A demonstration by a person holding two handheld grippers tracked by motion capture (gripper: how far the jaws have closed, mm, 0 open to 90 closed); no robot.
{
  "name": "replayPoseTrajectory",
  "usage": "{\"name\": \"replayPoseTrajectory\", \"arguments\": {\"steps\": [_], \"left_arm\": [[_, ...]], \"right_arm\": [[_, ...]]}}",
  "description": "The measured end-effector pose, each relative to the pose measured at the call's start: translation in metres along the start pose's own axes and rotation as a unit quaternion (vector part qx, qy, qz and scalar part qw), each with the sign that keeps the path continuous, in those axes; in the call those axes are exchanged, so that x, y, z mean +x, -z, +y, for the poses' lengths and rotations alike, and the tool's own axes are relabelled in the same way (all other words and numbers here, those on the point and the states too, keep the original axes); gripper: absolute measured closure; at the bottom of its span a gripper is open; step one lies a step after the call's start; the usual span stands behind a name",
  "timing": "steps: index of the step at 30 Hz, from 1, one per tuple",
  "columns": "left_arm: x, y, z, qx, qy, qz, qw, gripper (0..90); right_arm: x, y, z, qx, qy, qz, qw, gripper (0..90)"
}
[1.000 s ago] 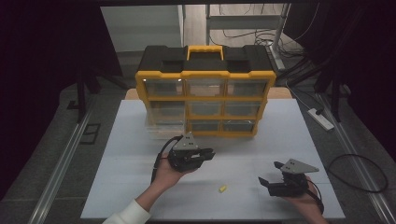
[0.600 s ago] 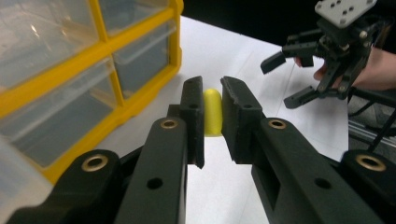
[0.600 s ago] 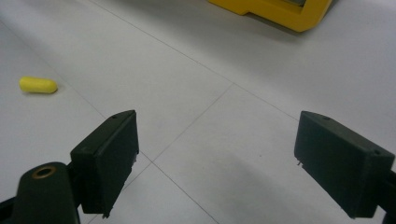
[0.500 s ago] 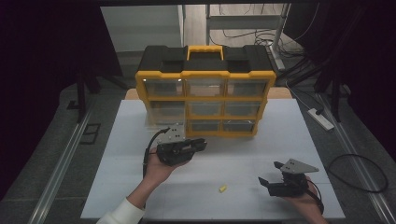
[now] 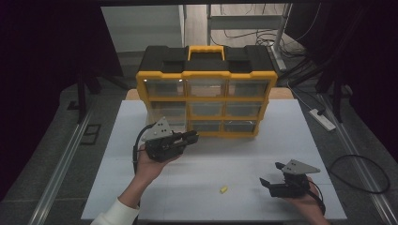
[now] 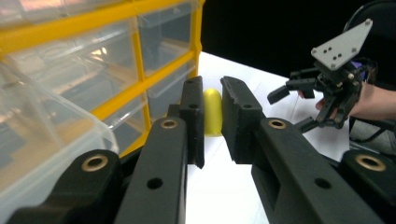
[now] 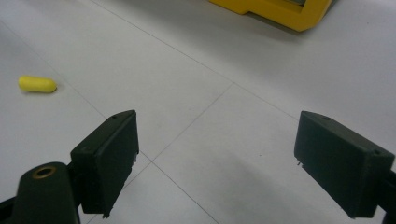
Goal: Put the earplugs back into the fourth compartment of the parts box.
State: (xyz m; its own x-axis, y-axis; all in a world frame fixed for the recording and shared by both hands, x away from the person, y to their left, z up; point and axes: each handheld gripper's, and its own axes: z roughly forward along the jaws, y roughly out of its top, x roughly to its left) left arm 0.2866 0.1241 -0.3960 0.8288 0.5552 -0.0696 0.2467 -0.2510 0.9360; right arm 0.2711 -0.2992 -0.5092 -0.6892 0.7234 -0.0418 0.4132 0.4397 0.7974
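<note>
One yellow capsule sits pinched upright in the left claw just beside the organizer's lower drawers, while another lies near the spread right claw.

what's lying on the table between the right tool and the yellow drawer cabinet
Mostly bare white table. The high view shows nothing between the right tool and the cabinet; the yellow capsule lies off to the tool's left, also seen in the right gripper view.

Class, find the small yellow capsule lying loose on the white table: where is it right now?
In the high view the loose yellow capsule lies on the white table near its front edge, left of the right tool, apart from it.
</note>
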Motion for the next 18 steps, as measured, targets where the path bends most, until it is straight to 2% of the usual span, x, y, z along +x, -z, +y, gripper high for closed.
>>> {"name": "replayPoseTrajectory", "arguments": {"steps": [12, 16, 18], "left_arm": [[0.004, 0.016, 0.007, -0.027, 0.003, 0.014, 0.9995, 78.8], [0.006, 0.020, 0.008, -0.030, 0.002, 0.021, 0.9993, 78.8], [0.009, 0.022, 0.009, -0.030, -0.001, 0.032, 0.9991, 78.8]], "right_arm": [[0.000, 0.000, 0.000, 0.002, 0.000, -0.001, 1.0000, 14.6], [0.000, 0.000, 0.000, 0.003, 0.000, -0.001, 1.0000, 14.6], [0.000, 0.000, 0.000, 0.001, 0.000, -0.001, 1.0000, 14.6]]}}
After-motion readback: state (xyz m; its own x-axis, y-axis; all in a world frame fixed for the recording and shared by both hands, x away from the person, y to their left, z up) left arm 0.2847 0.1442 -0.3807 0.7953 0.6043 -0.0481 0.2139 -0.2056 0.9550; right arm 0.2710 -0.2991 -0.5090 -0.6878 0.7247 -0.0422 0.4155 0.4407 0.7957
